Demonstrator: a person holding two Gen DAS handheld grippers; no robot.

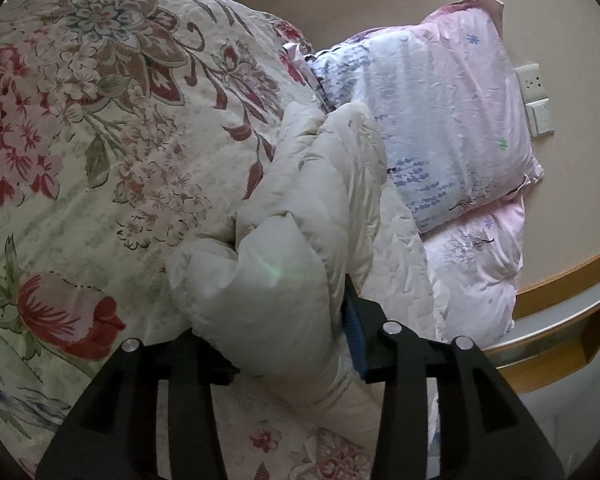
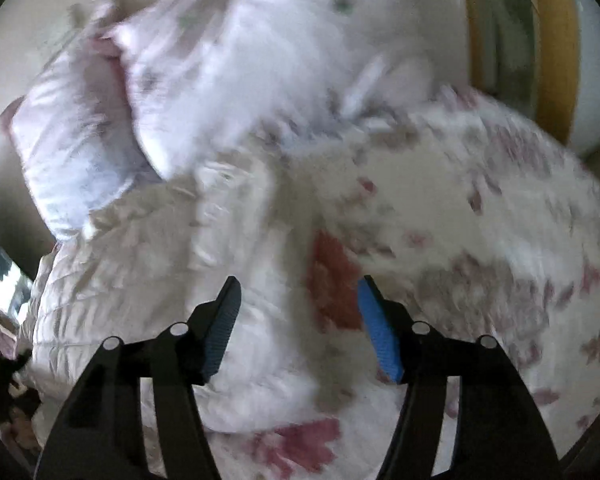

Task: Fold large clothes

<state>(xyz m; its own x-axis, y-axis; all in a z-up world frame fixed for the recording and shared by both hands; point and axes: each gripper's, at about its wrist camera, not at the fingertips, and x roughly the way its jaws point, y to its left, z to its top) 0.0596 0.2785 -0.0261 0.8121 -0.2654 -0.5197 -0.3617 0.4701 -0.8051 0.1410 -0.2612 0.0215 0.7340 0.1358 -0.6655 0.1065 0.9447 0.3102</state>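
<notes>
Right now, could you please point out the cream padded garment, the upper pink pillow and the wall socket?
cream padded garment (image 1: 284, 272), left wrist view, bunched bulge.
upper pink pillow (image 1: 440, 120), left wrist view, middle.
wall socket (image 1: 531, 79), left wrist view, faceplate.

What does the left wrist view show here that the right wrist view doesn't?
Left wrist only: the left gripper shut on a bunched cream garment, and wall sockets.

Right wrist only: the right gripper, open and empty above the bedding; the image is motion-blurred.

Both: the floral quilt, pink pillows and the wooden bed frame.
</notes>
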